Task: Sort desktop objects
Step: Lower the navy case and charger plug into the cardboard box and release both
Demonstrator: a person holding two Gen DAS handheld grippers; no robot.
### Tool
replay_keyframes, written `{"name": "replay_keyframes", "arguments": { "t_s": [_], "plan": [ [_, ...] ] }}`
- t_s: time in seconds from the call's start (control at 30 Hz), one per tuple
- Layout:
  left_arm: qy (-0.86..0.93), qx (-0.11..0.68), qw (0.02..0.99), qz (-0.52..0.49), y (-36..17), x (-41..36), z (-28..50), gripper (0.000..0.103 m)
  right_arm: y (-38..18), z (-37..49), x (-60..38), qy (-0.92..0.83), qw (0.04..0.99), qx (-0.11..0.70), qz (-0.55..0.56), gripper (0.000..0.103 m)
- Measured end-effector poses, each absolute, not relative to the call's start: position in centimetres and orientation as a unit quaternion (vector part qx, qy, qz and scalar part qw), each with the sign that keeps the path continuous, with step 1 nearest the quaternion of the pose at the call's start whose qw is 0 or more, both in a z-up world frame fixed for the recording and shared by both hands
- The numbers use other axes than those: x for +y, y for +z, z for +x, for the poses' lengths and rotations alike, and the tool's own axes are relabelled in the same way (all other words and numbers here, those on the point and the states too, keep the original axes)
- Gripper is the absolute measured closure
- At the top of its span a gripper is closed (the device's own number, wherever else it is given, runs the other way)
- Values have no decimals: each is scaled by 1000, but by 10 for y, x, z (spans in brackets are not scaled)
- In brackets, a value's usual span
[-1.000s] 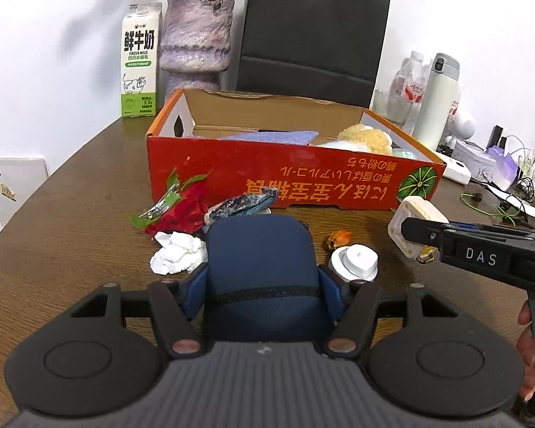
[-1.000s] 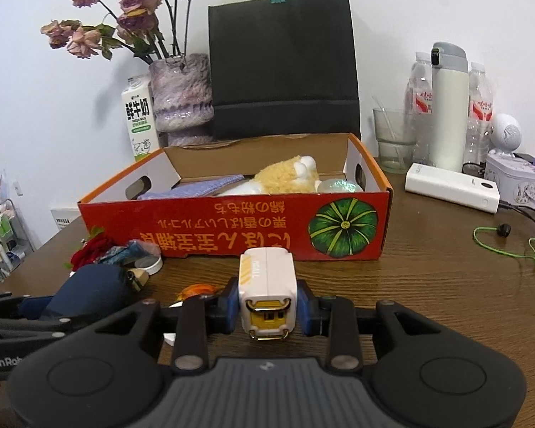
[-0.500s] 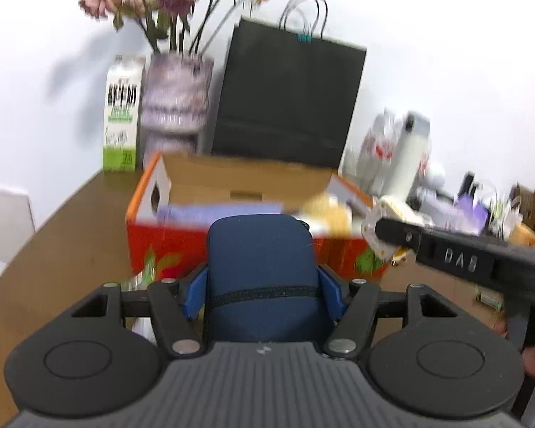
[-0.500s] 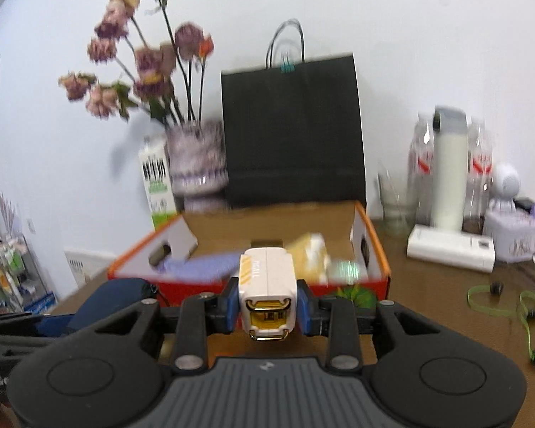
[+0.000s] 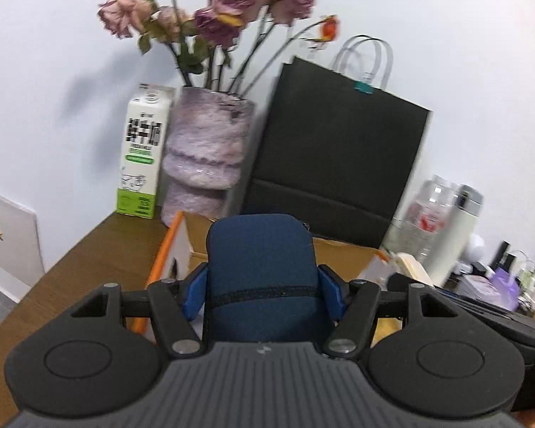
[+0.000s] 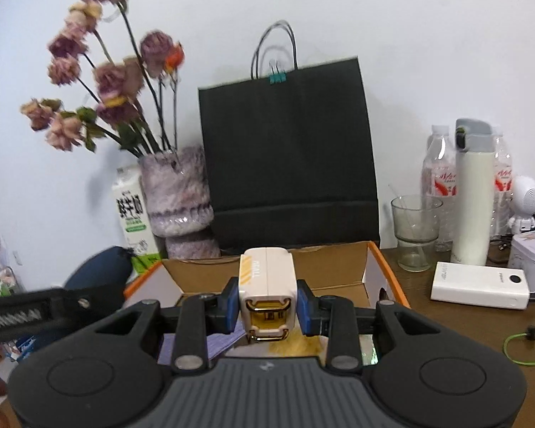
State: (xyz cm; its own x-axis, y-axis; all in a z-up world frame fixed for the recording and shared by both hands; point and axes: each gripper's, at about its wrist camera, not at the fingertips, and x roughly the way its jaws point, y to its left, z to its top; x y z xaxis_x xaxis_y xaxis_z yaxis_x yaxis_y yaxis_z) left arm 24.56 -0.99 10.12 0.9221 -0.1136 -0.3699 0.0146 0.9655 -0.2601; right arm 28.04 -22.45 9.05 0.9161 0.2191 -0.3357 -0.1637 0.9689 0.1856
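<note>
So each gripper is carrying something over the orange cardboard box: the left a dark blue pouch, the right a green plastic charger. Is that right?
Nearly. The right gripper holds a white and gold plastic charger, not a green one, as the right wrist view shows. The left gripper does carry the dark blue pouch over the orange cardboard box.

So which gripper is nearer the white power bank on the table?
Right. The right gripper, holding a white charger over the box, sits just left of the power bank; the left gripper is farther left.
</note>
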Motion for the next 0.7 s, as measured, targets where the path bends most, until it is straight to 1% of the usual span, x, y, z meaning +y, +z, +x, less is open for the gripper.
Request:
{"name": "replay_keyframes", "arguments": {
  "t_s": [0.13, 0.33, 0.37, 0.4, 0.43, 0.47, 0.5, 0.53, 0.57, 0.7],
  "plan": [
    [-26, 196, 971, -133, 99, 0, 273, 38, 87, 305, -219, 102, 975, 184, 72, 72],
    [-34, 203, 971, -122, 89, -6, 304, 37, 79, 331, -211, 106, 972, 199, 59, 72],
    [-32, 198, 972, -118, 87, -7, 307, 35, 77, 335, -211, 109, 971, 205, 59, 72],
    [-28, 194, 975, -106, 85, -9, 309, 30, 76, 338, -210, 108, 970, 210, 54, 71],
    [-21, 194, 976, -92, 83, -12, 309, 24, 75, 339, -209, 101, 970, 216, 46, 54],
    [-16, 195, 977, -79, 83, -15, 310, 11, 75, 340, -209, 87, 971, 220, 37, 40],
    [-12, 193, 978, -75, 83, -16, 308, 1, 75, 339, -208, 80, 972, 219, 29, 18],
    [-7, 189, 979, -74, 84, -15, 307, 0, 75, 337, -208, 77, 973, 215, 23, 12],
    [-5, 191, 979, -69, 86, -15, 306, 0, 77, 335, -209, 77, 974, 214, 21, 12],
    [6, 209, 976, -53, 90, -17, 305, 0, 79, 333, -206, 60, 972, 225, 5, 3]
  ]
}}
